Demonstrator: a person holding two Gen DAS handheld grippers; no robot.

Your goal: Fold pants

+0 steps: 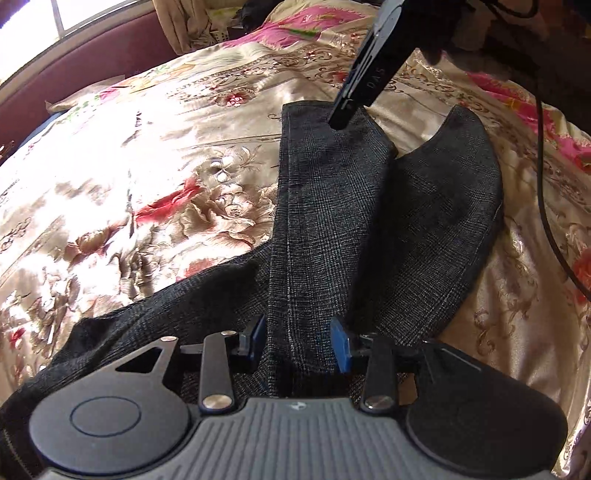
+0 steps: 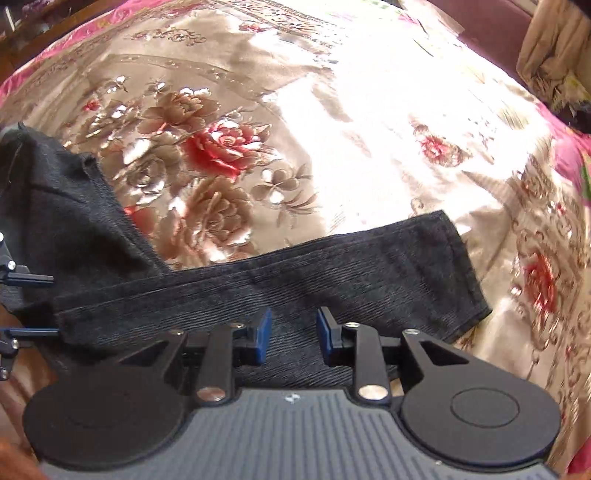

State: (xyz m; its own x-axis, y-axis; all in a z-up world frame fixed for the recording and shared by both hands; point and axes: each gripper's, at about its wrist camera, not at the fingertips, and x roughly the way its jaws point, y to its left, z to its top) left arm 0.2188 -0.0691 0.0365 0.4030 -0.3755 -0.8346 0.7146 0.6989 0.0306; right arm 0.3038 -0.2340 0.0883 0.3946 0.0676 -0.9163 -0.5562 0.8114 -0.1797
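A bed [image 1: 110, 184] covered with a shiny beige bedspread [image 2: 369, 129] printed with red and tan flowers carries everything. Dark checked pants [image 1: 314, 221] lie directly on it, one leg [image 2: 332, 266] stretched toward three o'clock in the right wrist view. A crumpled cloth [image 1: 192, 29] sits at the bed's far edge, around eleven o'clock.

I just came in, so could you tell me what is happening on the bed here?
A person is folding dark checked pants on a floral bedspread with a pair of tongs in each hand. One leg lies across the other. The left tongs straddle a fold of cloth; the right tongs stand open just above a leg.
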